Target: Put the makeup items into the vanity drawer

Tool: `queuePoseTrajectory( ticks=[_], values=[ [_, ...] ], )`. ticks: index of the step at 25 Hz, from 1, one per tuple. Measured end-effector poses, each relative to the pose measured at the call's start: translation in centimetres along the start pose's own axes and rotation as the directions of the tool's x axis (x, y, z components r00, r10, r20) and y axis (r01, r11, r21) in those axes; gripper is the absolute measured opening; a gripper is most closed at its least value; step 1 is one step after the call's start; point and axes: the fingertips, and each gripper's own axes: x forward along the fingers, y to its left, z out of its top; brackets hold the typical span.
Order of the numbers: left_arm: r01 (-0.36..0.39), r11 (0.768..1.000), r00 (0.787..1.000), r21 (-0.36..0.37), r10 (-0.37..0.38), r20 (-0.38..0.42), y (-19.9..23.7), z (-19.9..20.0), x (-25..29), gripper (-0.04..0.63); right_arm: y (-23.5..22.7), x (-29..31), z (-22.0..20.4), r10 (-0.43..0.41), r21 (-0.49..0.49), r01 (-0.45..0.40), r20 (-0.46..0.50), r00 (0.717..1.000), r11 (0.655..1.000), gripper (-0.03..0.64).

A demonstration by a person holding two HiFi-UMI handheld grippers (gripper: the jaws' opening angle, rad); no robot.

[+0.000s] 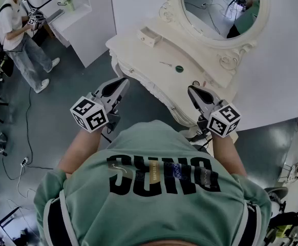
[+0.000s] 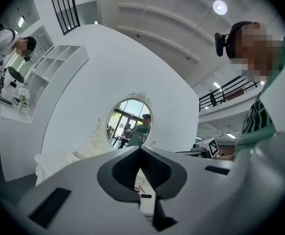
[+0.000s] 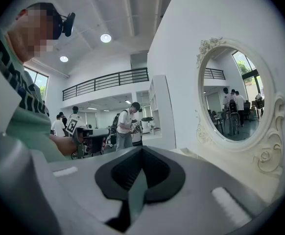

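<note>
A cream vanity [image 1: 139, 53] with an oval mirror [image 1: 220, 9] stands in front of me. On its top lie a thin pencil-like item [image 1: 165, 63], a round dark-green item [image 1: 179, 68] and a small item [image 1: 195, 83] near the right. A small upper drawer [image 1: 149, 36] sticks out at the back left. My left gripper [image 1: 123, 80] hovers before the vanity's front edge, shut and empty. My right gripper [image 1: 190, 89] hangs over the front right edge, shut and empty as well. In the left gripper view the shut jaws [image 2: 140, 148] point at the mirror [image 2: 129, 122].
A person [image 1: 16, 29] stands at the far left beside a white shelf unit [image 1: 69, 9]. Cables [image 1: 26, 160] trail over the grey floor. A curved white wall [image 1: 282, 60] backs the vanity. Several people stand in the distance in the right gripper view.
</note>
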Motion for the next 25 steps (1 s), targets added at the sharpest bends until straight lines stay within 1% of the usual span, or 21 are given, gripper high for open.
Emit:
queuePoseTrajectory(
  ticks=[10, 13, 20, 25],
  values=[
    [-0.018, 1.0, 1.0, 0.003, 0.018, 0.003, -0.1, 0.4, 0.7, 0.003, -1.0, 0.3, 0.4, 0.022, 0.002, -0.022, -0.012, 1.0, 1.0, 0.006],
    [-0.027, 1.0, 1.0, 0.005, 0.027, 0.006, -0.4, 0.8, 0.7, 0.003, -1.4, 0.1, 0.8, 0.016, 0.008, -0.016, -0.017, 1.0, 1.0, 0.008],
    [-0.051, 0.999, 0.999, 0.011, 0.051, 0.005, -2.0, -0.6, 4.9, 0.003, -4.9, -1.8, 0.7, 0.053, -0.035, -0.054, -0.018, 0.998, 0.998, 0.008],
    [-0.055, 0.998, 0.998, -0.017, 0.055, -0.017, -2.4, -1.7, 7.4, 0.003, -7.0, -2.1, 0.5, 0.073, -0.045, -0.073, -0.013, 0.997, 0.996, 0.008]
  ],
)
